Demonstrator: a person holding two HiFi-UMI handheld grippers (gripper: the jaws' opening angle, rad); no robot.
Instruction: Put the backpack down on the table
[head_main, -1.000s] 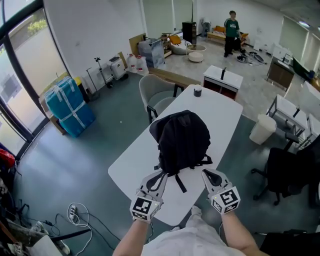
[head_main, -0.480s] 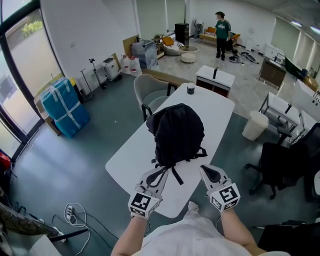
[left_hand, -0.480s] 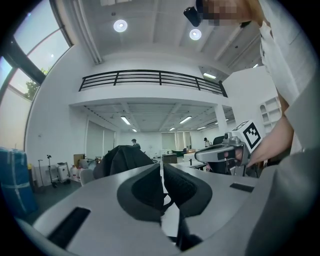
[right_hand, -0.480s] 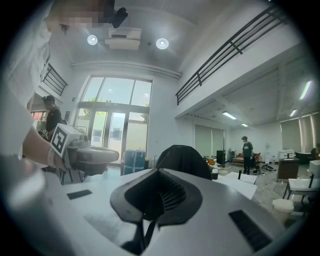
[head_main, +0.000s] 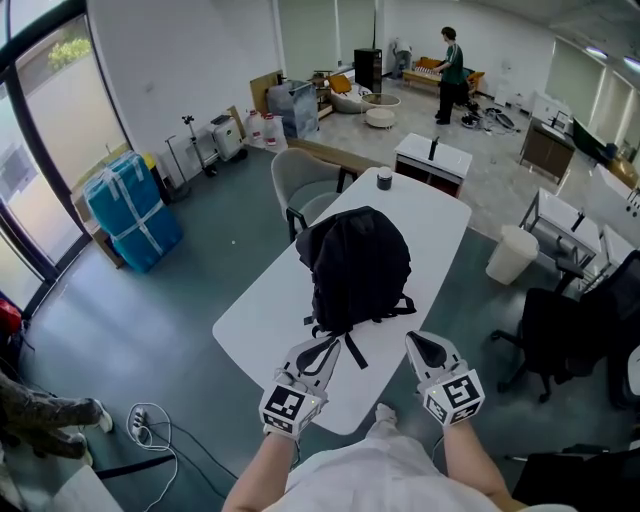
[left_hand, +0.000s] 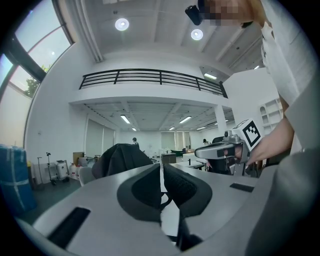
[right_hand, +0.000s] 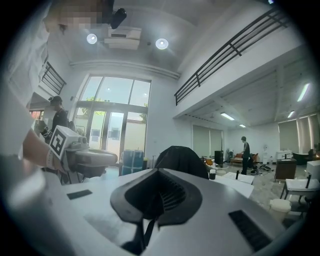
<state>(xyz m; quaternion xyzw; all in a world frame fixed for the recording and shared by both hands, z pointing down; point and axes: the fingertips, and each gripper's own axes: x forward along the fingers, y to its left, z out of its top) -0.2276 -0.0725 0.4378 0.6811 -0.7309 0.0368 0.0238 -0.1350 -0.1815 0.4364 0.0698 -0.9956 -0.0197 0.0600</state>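
The backpack (head_main: 358, 265) stands on the table (head_main: 262, 322), about in the middle of the top, with its rounded back up and its weight fully on the surface, so I judge it is already put down and needs no more support. One loose strap (head_main: 351, 352) lies on the table toward the near edge, just beside the left gripper (head_main: 322, 352); I cannot tell if it touches it. That gripper has its jaws pressed together and they hold nothing that I can see. The right gripper (head_main: 428, 350) is the same, jaws fully together and empty, a little apart from the bag. Both are held low and level at the near edge, probably because the work is finished. The table is white and smooth, with rounded corners, and a small dark can (head_main: 384, 178) stands at the far end. A chair (head_main: 305, 180) is at its far left side. Around is a large office with a grey floor, a blue wrapped box (head_main: 130, 210) near the window, and a person (head_main: 451, 60) far at the back.
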